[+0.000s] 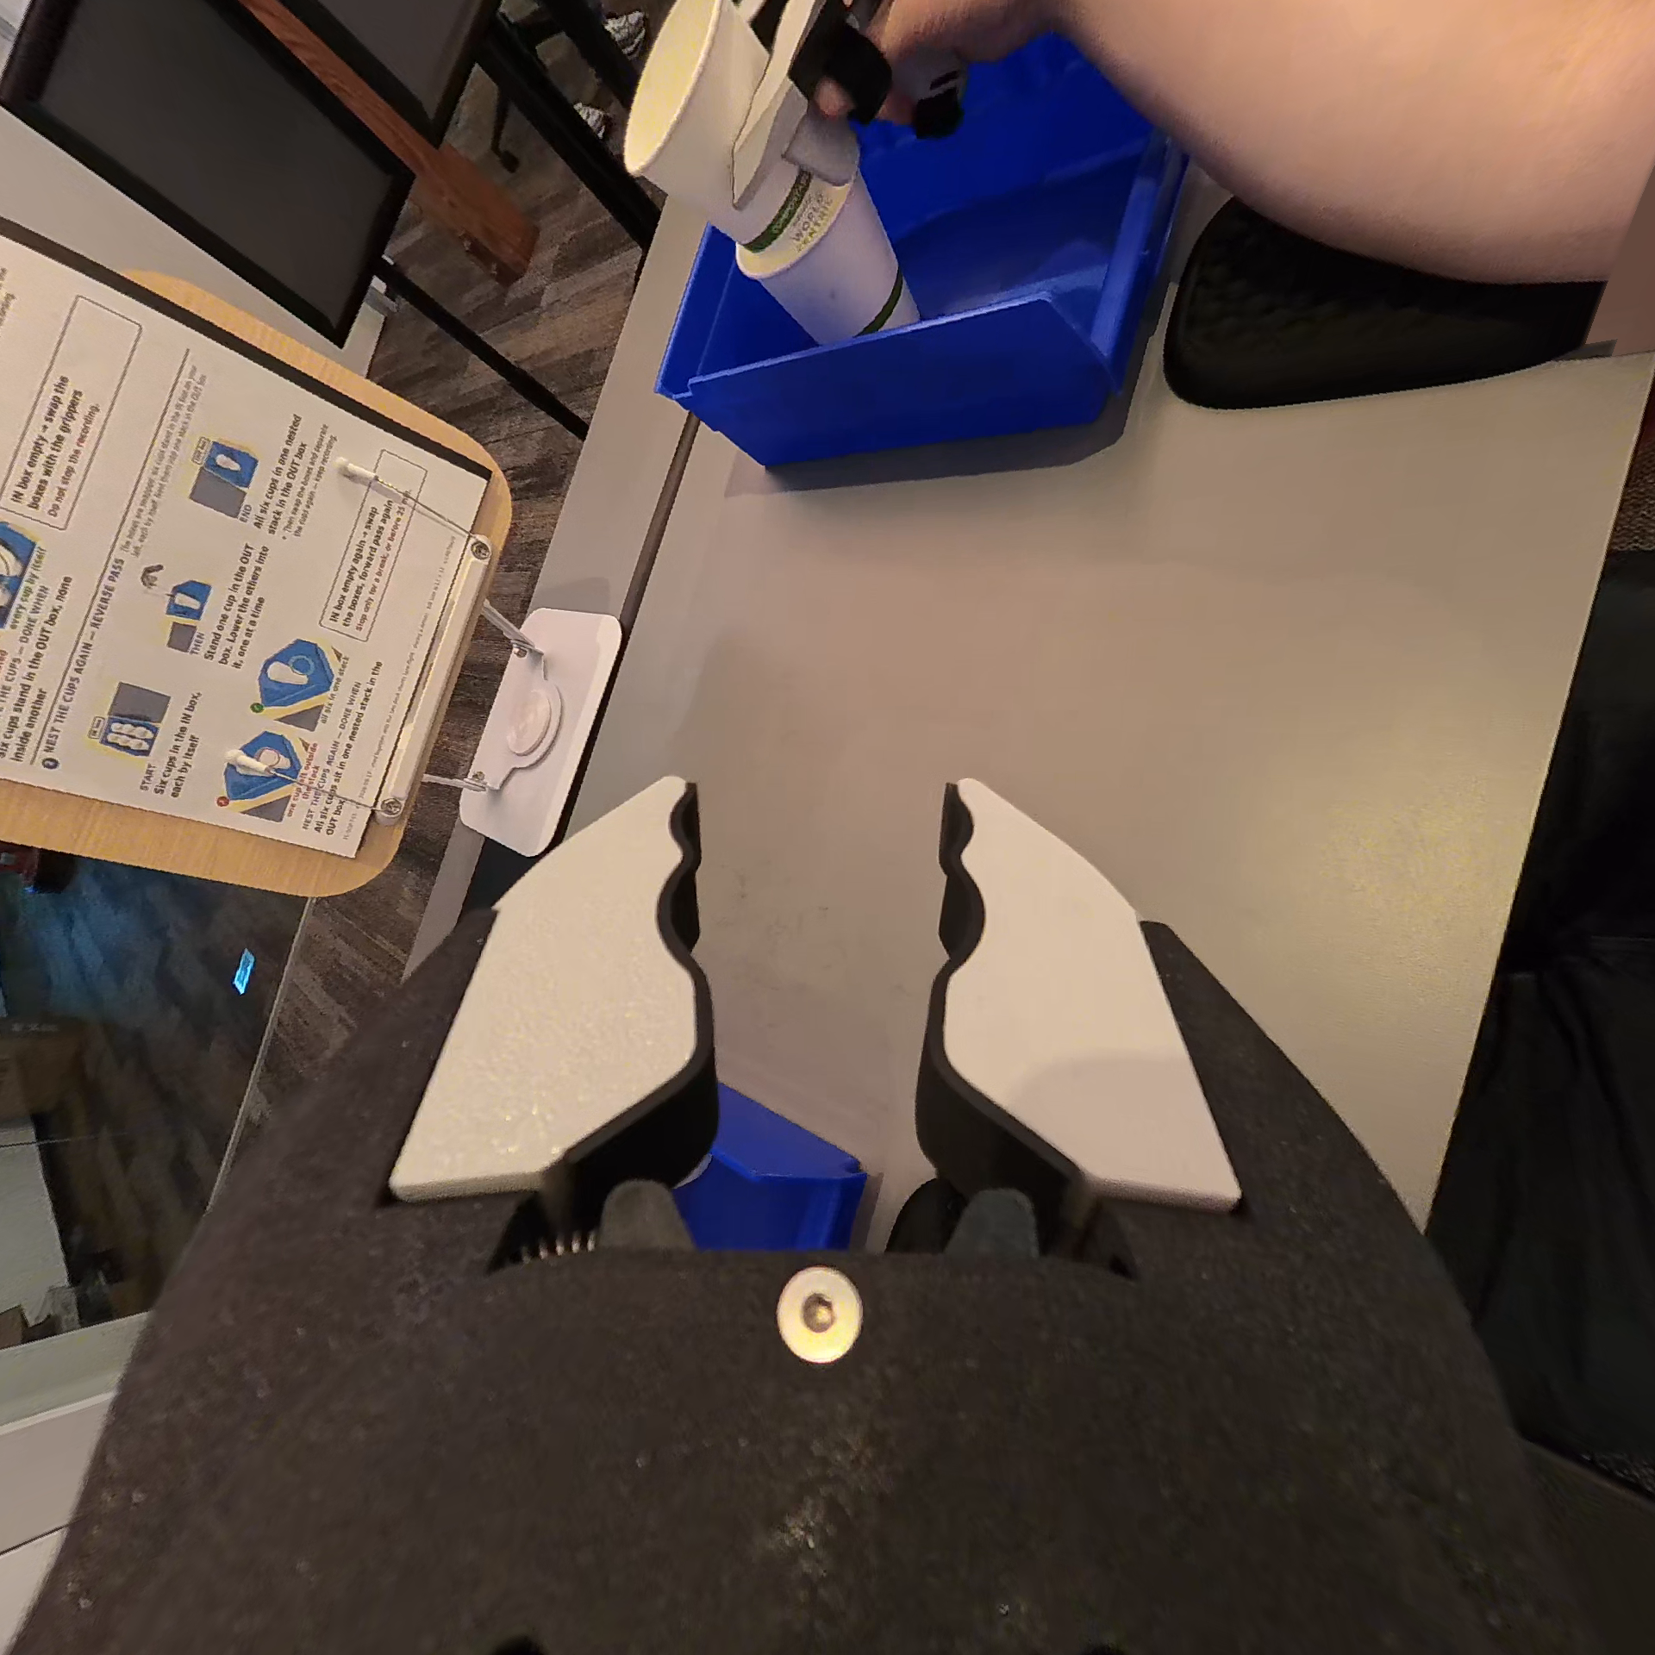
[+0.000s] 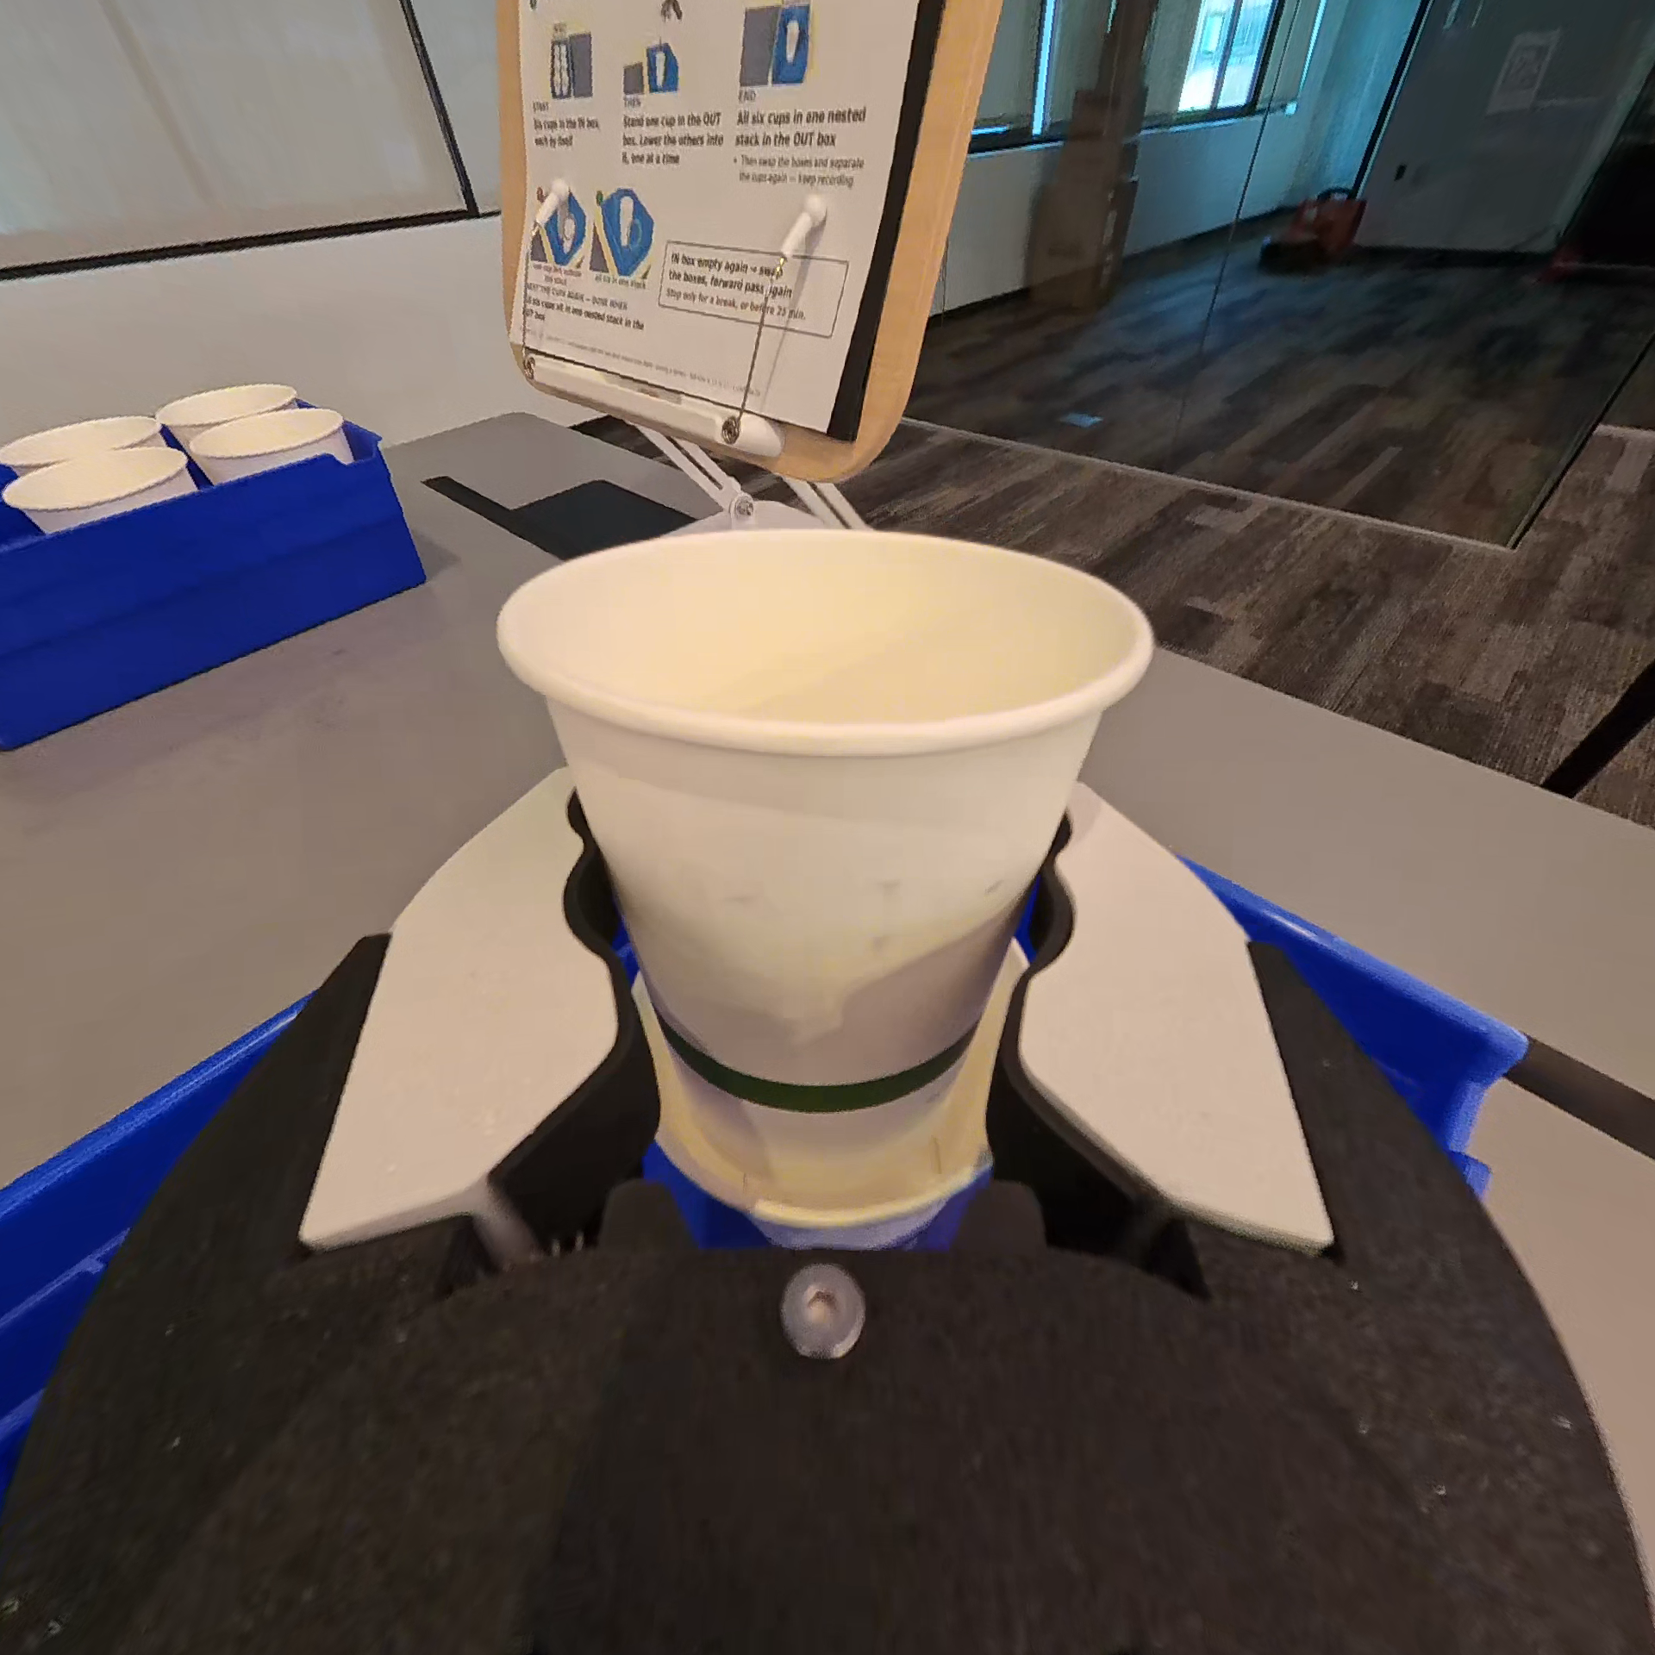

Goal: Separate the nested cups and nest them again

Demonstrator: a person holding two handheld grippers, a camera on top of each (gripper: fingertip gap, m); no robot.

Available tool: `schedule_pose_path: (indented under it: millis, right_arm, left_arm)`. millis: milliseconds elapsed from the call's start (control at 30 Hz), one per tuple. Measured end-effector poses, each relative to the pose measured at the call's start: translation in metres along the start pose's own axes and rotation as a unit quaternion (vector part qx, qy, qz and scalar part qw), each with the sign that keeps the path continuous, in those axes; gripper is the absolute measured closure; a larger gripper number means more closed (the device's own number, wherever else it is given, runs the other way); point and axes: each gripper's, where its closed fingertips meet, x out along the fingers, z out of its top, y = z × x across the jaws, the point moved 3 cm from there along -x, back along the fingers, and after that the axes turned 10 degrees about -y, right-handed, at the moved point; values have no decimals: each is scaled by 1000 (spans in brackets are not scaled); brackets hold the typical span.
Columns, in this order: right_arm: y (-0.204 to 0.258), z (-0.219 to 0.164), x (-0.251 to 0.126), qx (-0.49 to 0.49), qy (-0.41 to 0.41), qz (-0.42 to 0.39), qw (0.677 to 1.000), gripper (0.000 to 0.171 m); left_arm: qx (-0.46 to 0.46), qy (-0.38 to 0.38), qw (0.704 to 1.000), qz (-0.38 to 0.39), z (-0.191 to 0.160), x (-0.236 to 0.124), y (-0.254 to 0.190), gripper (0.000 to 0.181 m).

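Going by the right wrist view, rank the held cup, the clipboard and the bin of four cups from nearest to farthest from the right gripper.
1. Held cup, between the right gripper fingers.
2. Bin with four cups, far left.
3. Clipboard, ahead; nearly level with the bin, so these two are close.

Lower cup [image 2: 828,1200] mostly behind jaws

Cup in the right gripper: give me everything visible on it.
The held cup is a white paper cup with a rolled rim, a cream, empty inside and a dark green band near its base. It tapers downward, mouth up, tilted. The right gripper clamps its wall, one of the fingers on each side. Its bottom sits nested in a second cup, which reaches down into the blue bin.
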Motion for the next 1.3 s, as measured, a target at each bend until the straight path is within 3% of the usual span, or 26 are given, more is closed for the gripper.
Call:
schedule_pose_path:
  millis: [567, 1000, 1300]
  right_arm:
    - [1, -14, -25, -23, 130, -24, 991, 60]
    - [46, 58, -45, -114, 80, -16, 990, 61]
    - [93, 91, -35, -199, 53, 14, 978, 64]
  left_arm:
    - [-15, 21, 999, 42, -14, -3, 18, 131]
    - [-86, 50, 990, 96, -59, -3, 54, 130]
    - [-125, 79, 981, 124, -92, -11, 73, 130]
